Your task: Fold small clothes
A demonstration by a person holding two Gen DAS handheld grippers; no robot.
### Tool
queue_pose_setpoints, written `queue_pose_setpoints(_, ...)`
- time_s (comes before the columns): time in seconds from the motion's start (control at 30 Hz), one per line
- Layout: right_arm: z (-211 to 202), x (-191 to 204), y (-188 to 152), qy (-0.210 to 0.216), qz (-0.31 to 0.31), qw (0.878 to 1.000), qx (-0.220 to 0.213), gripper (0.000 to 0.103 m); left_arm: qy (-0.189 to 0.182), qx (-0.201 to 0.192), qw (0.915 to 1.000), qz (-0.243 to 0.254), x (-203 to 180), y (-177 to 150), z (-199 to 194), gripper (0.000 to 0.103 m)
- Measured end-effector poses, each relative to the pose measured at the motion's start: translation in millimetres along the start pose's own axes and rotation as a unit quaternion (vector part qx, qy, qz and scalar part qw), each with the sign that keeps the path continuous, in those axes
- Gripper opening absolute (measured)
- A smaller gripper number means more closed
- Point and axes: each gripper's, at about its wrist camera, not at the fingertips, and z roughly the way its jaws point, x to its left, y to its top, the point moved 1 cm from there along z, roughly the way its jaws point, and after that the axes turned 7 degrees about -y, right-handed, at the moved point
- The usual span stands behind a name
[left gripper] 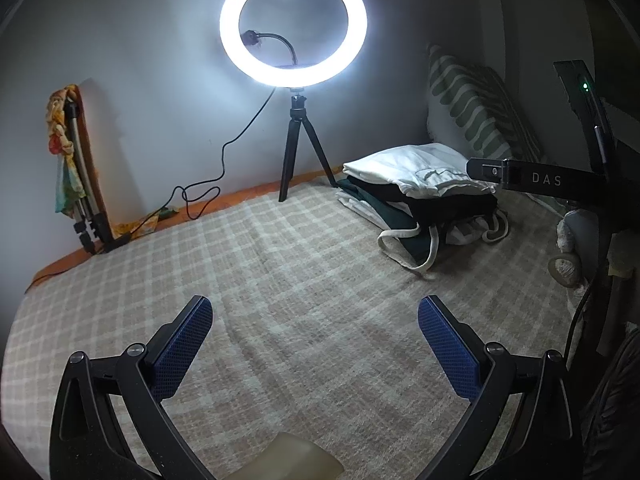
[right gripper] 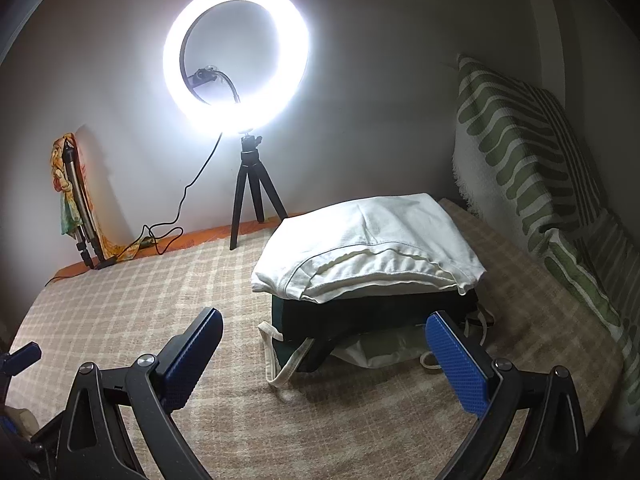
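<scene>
A stack of folded clothes (right gripper: 372,280) lies on the plaid bedspread (right gripper: 160,300), a white garment (right gripper: 368,240) on top, dark ones (right gripper: 360,320) beneath, with white drawstrings trailing at the front. The same stack (left gripper: 420,192) shows at the right of the left wrist view. My right gripper (right gripper: 326,354) is open just in front of the stack, its right blue pad (right gripper: 456,364) near the stack's lower right corner. My left gripper (left gripper: 316,348) hangs open over bare bedspread (left gripper: 280,260), holding nothing. The right gripper's black body (left gripper: 532,178) reaches in from the right there.
A lit ring light (left gripper: 293,26) on a black tripod (left gripper: 298,152) stands at the wall, its cable (left gripper: 200,192) trailing left. A folded stand with colourful cloth (left gripper: 76,168) leans at far left. A green-striped pillow (right gripper: 528,168) rests against the right wall.
</scene>
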Motion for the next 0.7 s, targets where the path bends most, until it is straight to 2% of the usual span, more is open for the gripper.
queue_pose_setpoints(0.7, 4.5, 5.3, -0.1, -0.007, -0.003, 1.000, -0.005, 0.103, 0.000, -0.003, 1.0000, -0.001, -1.0, 0.0, 0.8, 0.102)
